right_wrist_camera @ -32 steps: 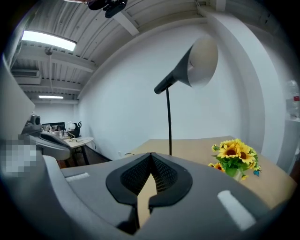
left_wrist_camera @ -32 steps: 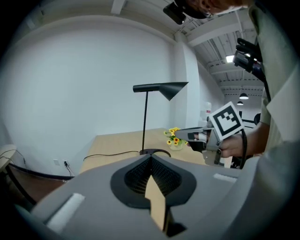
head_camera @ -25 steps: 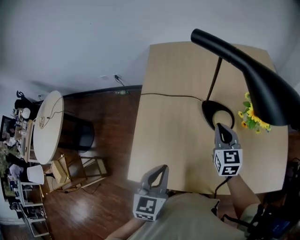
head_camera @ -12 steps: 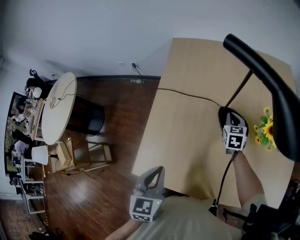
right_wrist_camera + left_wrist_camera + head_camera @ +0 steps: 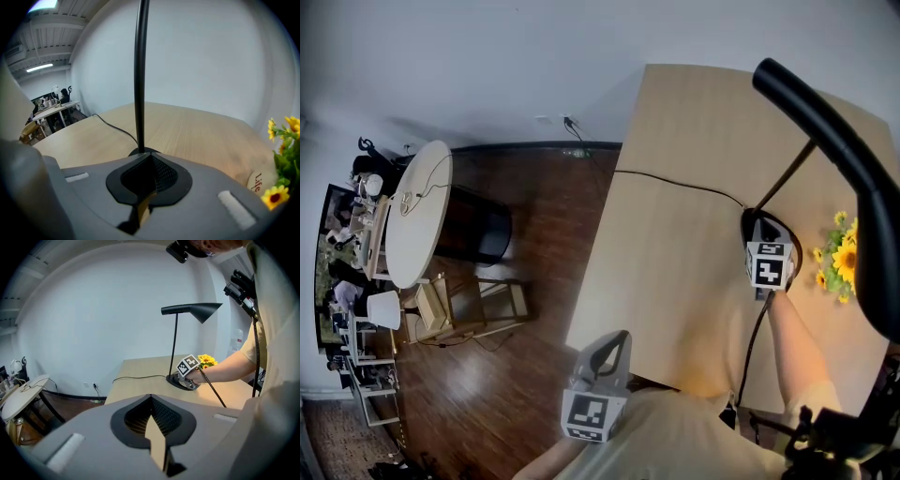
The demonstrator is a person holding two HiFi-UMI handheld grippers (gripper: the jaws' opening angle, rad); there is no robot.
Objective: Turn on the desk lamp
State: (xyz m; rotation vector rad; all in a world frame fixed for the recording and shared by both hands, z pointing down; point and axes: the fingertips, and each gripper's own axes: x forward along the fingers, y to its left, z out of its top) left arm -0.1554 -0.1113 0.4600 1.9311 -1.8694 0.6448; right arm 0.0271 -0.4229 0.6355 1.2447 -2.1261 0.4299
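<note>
While resting closed right claw [image 5: 149, 158] on desk lamp [image 5: 825, 139] base, hid most of it; held left claw [image 5: 151, 398] closed, empty.

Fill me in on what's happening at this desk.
A person is working a gripper in each hand at a light wooden table. The right gripper is reached out to the round base of the black desk lamp with the cone shade, its jaws together just over the base and beside the thin stem. The left gripper hangs off the table's near edge, jaws together and empty. No glow shows under the shade. Yellow flowers stand next to the base.
</note>
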